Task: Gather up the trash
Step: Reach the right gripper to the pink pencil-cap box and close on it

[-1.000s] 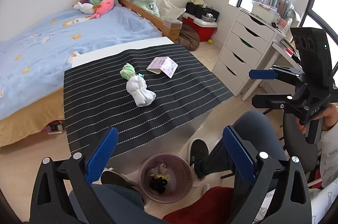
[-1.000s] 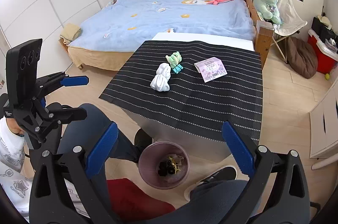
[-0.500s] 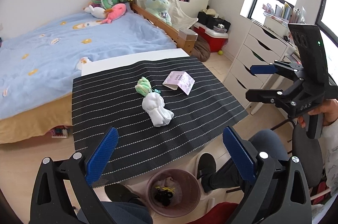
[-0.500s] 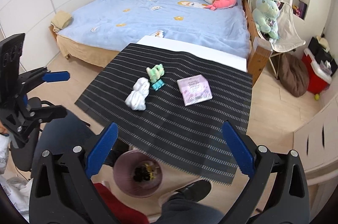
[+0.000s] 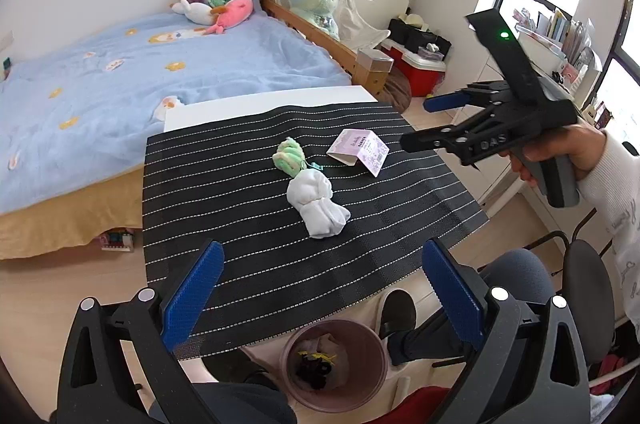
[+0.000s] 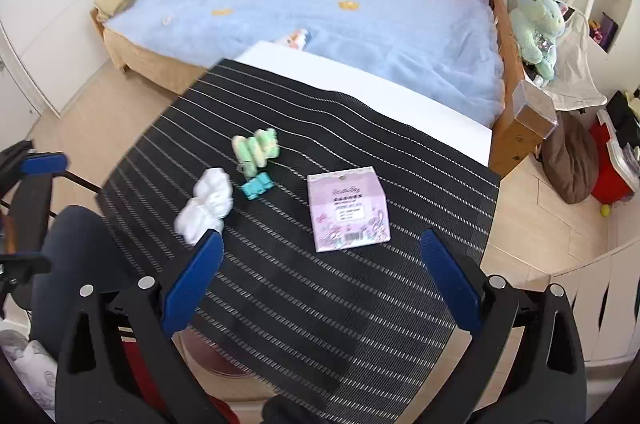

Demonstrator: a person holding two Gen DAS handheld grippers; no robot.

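On the black striped mat lie a white sock bundle, a green rolled sock pair with a teal clip, and a pink paper packet. A pink bin with dark scraps stands on the floor under the table's near edge. My left gripper is open, above the near edge. My right gripper is open too, hovering just short of the packet, and shows in the left wrist view held by a hand.
A blue bed with plush toys lies beyond the table. The person's legs and a chair are at the near side. White drawers, a red box and a brown bag stand at the right.
Both grippers have risen and moved forward over the table. The right one has advanced toward the pink packet, and the bin has slipped under the table edge in its view.
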